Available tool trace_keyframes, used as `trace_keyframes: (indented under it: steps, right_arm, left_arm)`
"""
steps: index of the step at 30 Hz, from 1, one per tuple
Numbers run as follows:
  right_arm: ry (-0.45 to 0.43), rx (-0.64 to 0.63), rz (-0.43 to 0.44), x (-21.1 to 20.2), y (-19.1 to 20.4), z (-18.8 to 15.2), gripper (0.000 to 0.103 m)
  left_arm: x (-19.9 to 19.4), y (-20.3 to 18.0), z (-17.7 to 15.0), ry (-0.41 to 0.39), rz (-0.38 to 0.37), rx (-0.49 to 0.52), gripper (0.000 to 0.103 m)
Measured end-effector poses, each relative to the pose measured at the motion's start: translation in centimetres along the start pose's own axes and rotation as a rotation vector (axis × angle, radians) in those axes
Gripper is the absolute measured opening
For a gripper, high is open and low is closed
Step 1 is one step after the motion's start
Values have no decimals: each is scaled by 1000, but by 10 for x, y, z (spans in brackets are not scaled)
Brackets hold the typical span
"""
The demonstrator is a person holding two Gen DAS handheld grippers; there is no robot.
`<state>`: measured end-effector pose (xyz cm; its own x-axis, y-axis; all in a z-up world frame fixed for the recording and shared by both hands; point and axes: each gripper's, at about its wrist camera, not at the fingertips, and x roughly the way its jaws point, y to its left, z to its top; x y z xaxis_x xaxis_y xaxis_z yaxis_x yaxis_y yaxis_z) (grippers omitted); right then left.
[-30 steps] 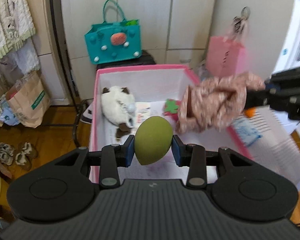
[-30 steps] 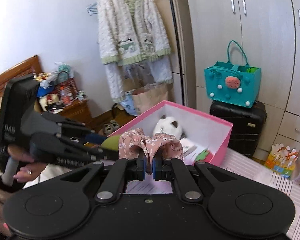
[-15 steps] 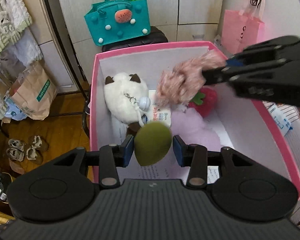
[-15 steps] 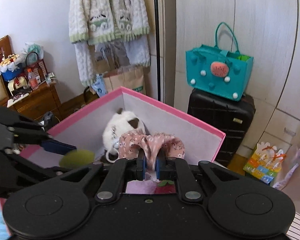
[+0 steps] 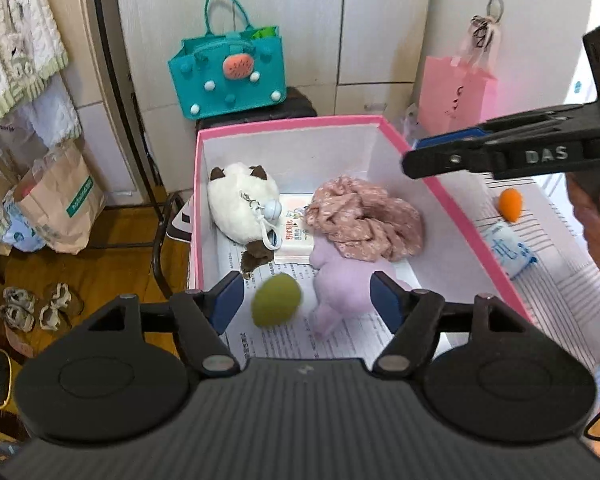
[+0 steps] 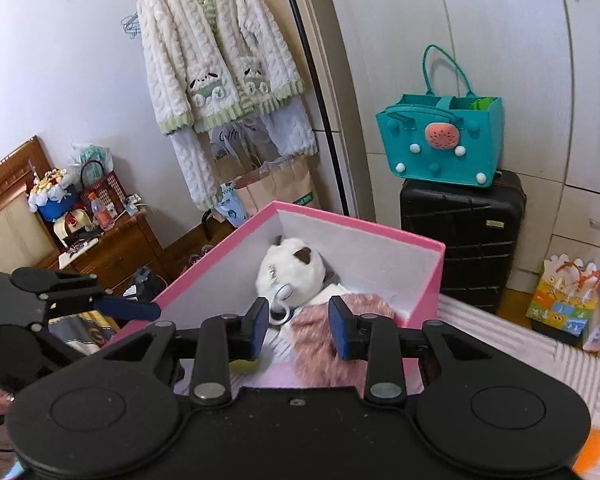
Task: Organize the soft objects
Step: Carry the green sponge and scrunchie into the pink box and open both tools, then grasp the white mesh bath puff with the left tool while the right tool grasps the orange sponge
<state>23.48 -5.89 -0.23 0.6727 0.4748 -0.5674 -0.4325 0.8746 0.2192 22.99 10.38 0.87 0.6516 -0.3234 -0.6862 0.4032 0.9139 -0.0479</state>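
Left hand-held gripper [image 5: 307, 298]: jaws wide, holding nothing; green egg-shaped sponge [image 5: 276, 299] blurred between them, over the near floor of the pink box [image 5: 288, 124]. Right hand-held gripper [image 6: 298, 328]: jaws apart, holding nothing, above the box. Floral cloth [image 5: 364, 217] lies bunched inside, on the lilac plush [image 5: 346, 286]; white plush [image 5: 242, 206] far left. Left out, on the worktop [image 5: 556, 280] right of the box: orange sponge [image 5: 510, 204] and a blue packet [image 5: 508, 250]. Judged mostly done.

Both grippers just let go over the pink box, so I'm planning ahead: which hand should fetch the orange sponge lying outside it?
Right, probably. The orange sponge lies beyond the pink box wall on the right gripper side; the left gripper hangs open over the box interior, farther off.
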Motion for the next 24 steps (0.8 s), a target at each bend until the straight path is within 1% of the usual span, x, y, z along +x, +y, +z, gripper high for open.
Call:
trace_keyframes:
  steps: [4,8,10,13,15,18,21,24]
  right_arm:
    - [14,33,-16,-31,14,-14,39]
    - [33,36,-27,-65,27,-31,40]
    - [39,35,-40,-81,31,-40,41]
    - [51,18,-95,-103,34,-54,41]
    - [49,24,-111,-118,35,-62,41]
    - [46,38,-124,-138,33,-74,42]
    - [38,36,-151,-154,32,-87,43]
    - [32,44,-169,-168,29,-100,44]
  left_arm:
    - [-23,0,-8,-31,-33,9,71]
    - [-47,-3,-22,-68,-66,15,75]
    - [-57,-5,-31,-85,-120,40,78]
    - [-65,-10,-41,-66,-177,35,78]
    - [-72,-15,-44,-55,-214,38,78]
    - [-82,-27,-49,-43,-234,65,78]
    - [-90,-39,-57,-46,-227,93,78]
    - [-97,-50,-66,-35,-235,98,79]
